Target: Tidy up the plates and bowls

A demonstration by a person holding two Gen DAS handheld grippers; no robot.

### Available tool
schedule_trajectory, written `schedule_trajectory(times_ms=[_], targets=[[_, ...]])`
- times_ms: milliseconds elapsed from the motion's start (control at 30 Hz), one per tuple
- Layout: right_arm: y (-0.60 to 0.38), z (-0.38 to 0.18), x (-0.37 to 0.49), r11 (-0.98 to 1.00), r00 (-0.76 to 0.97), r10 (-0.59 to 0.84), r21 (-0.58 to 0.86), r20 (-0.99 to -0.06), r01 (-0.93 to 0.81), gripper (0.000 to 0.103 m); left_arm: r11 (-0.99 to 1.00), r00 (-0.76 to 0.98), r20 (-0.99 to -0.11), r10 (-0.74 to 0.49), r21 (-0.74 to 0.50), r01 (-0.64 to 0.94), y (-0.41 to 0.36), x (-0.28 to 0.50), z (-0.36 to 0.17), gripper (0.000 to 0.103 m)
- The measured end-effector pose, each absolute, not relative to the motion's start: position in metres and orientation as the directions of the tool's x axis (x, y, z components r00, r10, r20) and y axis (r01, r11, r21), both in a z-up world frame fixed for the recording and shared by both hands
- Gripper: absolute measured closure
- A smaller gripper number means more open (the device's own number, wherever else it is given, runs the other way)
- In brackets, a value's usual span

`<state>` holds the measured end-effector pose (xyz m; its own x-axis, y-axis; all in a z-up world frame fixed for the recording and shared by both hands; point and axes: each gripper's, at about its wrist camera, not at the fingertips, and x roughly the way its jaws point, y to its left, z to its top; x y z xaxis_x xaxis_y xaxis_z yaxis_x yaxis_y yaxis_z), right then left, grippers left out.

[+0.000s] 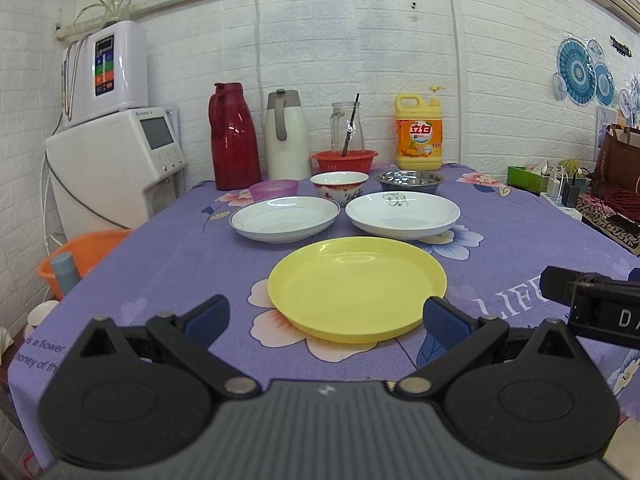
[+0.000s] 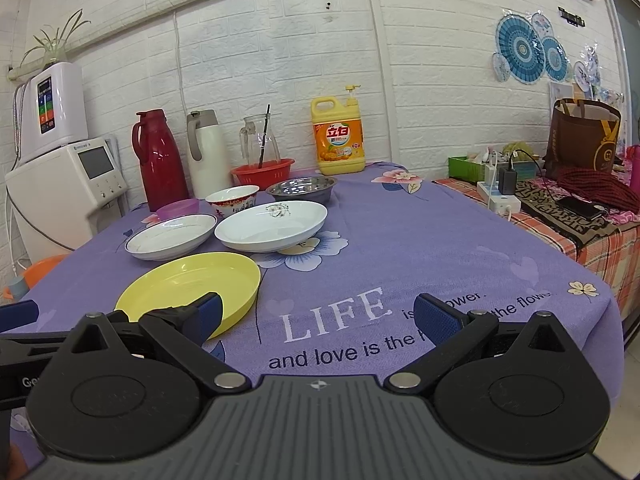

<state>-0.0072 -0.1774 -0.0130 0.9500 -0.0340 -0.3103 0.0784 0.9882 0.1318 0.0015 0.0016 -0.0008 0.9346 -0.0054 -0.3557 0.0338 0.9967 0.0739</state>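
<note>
Both tongs hovering spread and empty over the near table edge.

The left gripper (image 1: pixel 326 316) is facing the yellow plate (image 1: pixel 356 286), lying just ahead between its fingers; from the right gripper (image 2: pixel 316 314) it is sitting ahead-left. It is looking light, stiff, probably plastic and slick, so pinching its raised near rim seems best.

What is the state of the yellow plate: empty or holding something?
Empty. The yellow plate lies flat on the purple tablecloth, and its whole inner surface shows bare and glossy in both wrist views.
</note>
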Motion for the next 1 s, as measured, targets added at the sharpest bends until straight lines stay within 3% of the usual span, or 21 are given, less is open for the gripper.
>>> schedule_trajectory(times_ms=[1000], targets=[[-0.167, -0.018, -0.006, 0.989, 0.948, -0.028, 0.127, -0.316, 0.072, 0.000, 0.997, 0.931, -0.364, -0.003, 0.070, 0.030, 0.005, 0.004, -0.006, 0.000]])
